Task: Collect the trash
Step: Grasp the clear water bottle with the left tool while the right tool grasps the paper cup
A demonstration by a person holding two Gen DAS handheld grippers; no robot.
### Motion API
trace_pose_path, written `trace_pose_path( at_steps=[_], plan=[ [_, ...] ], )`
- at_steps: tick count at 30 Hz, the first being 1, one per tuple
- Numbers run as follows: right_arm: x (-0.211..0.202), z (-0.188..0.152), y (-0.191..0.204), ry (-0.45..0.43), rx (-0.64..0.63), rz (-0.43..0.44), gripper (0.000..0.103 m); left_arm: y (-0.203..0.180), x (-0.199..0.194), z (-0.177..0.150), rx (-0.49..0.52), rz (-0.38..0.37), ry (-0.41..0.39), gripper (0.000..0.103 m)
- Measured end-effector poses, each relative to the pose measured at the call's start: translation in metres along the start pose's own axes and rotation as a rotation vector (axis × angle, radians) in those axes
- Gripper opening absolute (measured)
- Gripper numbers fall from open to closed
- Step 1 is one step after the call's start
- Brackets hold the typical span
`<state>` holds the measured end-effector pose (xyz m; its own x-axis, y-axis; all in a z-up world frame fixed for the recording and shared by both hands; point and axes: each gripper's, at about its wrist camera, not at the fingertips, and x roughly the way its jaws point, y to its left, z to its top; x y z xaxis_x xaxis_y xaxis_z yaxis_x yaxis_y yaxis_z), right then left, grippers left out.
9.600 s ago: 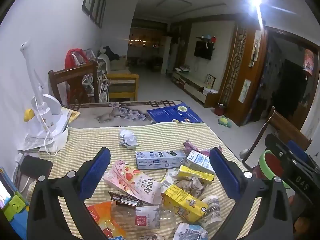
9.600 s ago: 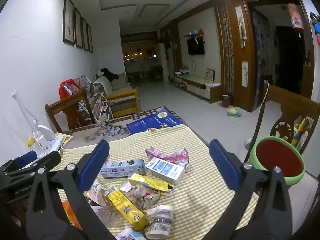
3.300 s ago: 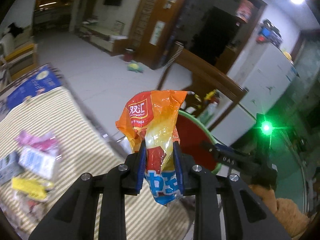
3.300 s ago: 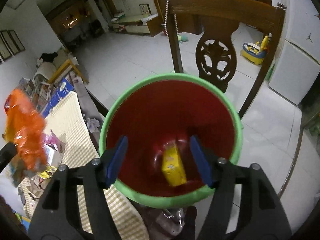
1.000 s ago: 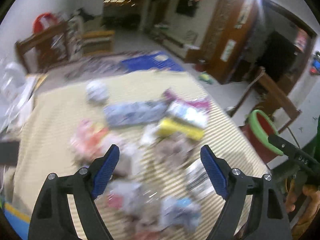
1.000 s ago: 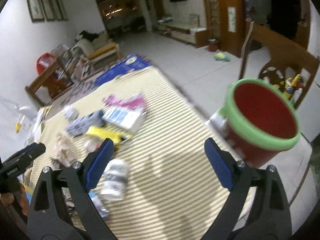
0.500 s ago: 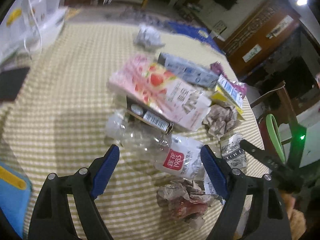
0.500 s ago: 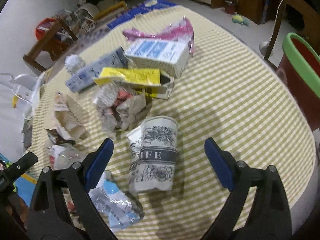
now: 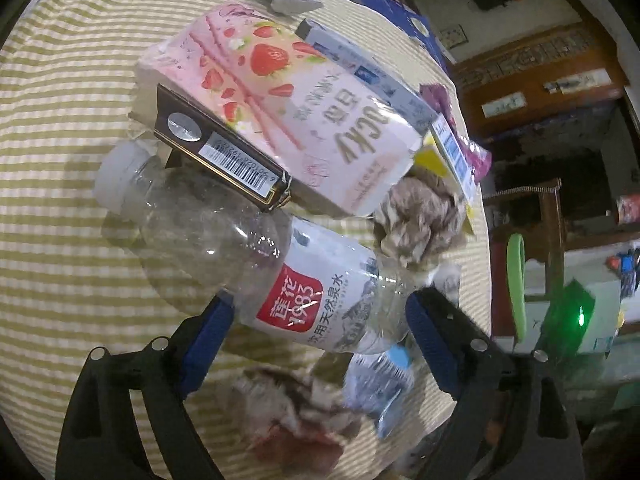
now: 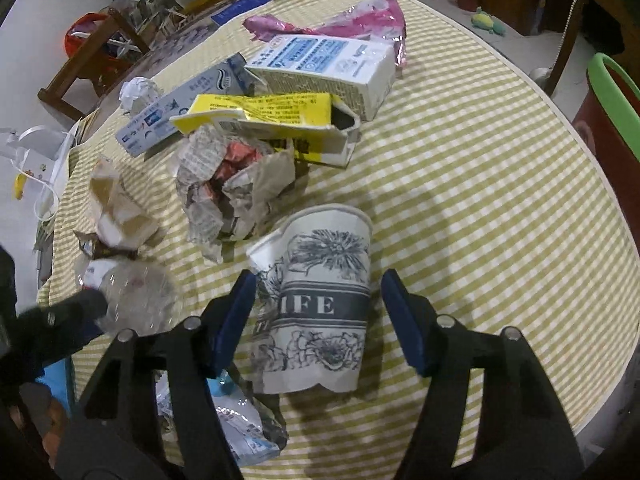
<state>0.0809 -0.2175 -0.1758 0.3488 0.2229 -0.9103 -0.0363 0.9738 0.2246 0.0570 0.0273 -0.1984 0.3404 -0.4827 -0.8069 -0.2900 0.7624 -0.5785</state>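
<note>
Trash lies scattered on a checked tablecloth. My left gripper is open, its blue pads on either side of a clear plastic water bottle that lies on its side. My right gripper is open around a crushed paper cup printed with flowers; the pads stand a little off its sides. The bottle also shows blurred in the right wrist view. The red bin with a green rim stands off the table's right edge.
A pink Pocky box, a dark slim box, crumpled newspaper, a yellow carton, a white and blue carton, a pink wrapper and a small crushed bottle lie around. A wooden chair stands by the bin.
Both grippers have moved down and forward onto the table. The left now straddles the water bottle and the right now straddles the paper cup, with both jaws narrower than before.
</note>
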Motion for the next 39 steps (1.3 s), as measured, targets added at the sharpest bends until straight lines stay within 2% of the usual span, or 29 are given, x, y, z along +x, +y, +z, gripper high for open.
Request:
trace_pose_path(
  at_steps=[3, 6, 7, 9, 11, 16, 17, 20, 24, 26, 30, 32, 34, 35, 36, 39],
  plan=[
    [0.000, 0.000, 0.001, 0.000, -0.004, 0.011, 0.064, -0.001, 0.005, 0.007, -0.035, -0.006, -0.007, 0.084],
    [-0.001, 0.000, 0.004, 0.007, -0.046, 0.005, 0.052, -0.007, 0.003, 0.009, -0.003, 0.014, -0.002, 0.082],
    [-0.002, 0.000, 0.006, 0.004, -0.060, 0.002, 0.050, -0.007, 0.002, 0.008, 0.008, 0.025, 0.004, 0.075],
    [-0.003, 0.001, 0.008, -0.003, -0.080, -0.001, 0.045, -0.001, -0.005, 0.010, 0.004, 0.030, 0.019, 0.075],
    [-0.002, 0.003, 0.014, -0.009, -0.097, -0.001, 0.045, 0.009, -0.014, 0.011, -0.019, 0.031, 0.018, 0.074],
    [-0.002, 0.005, 0.017, -0.005, -0.111, 0.022, 0.045, 0.023, -0.031, 0.012, -0.007, 0.043, 0.037, 0.067],
    [-0.002, 0.004, 0.017, -0.007, -0.111, 0.021, 0.045, 0.027, -0.034, 0.012, -0.017, 0.034, 0.044, 0.068],
    [0.000, 0.006, 0.017, -0.006, -0.106, 0.033, 0.047, 0.040, -0.041, 0.012, -0.071, 0.027, 0.018, 0.078],
    [-0.002, 0.009, 0.020, -0.025, -0.107, 0.030, 0.057, 0.050, -0.039, 0.016, -0.187, -0.017, -0.024, 0.086],
    [-0.003, 0.009, 0.019, -0.029, -0.106, 0.029, 0.061, 0.048, -0.031, 0.019, -0.203, -0.001, -0.031, 0.087],
    [-0.004, 0.007, 0.017, -0.027, -0.111, 0.022, 0.061, 0.042, -0.013, 0.021, -0.225, 0.019, -0.009, 0.087],
    [-0.004, 0.007, 0.016, -0.024, -0.113, 0.017, 0.061, 0.037, -0.012, 0.020, -0.216, 0.016, -0.026, 0.079],
    [-0.003, 0.006, 0.015, -0.015, -0.112, 0.020, 0.061, 0.033, -0.014, 0.020, -0.203, 0.008, -0.026, 0.067],
    [-0.001, 0.006, 0.015, -0.008, -0.111, 0.026, 0.059, 0.034, -0.015, 0.020, -0.202, 0.000, -0.024, 0.066],
    [0.002, 0.006, 0.016, 0.008, -0.109, 0.037, 0.046, 0.034, -0.017, 0.020, -0.199, -0.006, -0.021, 0.066],
    [0.002, 0.006, 0.016, 0.015, -0.109, 0.057, 0.042, 0.037, -0.024, 0.016, -0.186, -0.014, -0.021, 0.060]
  ],
)
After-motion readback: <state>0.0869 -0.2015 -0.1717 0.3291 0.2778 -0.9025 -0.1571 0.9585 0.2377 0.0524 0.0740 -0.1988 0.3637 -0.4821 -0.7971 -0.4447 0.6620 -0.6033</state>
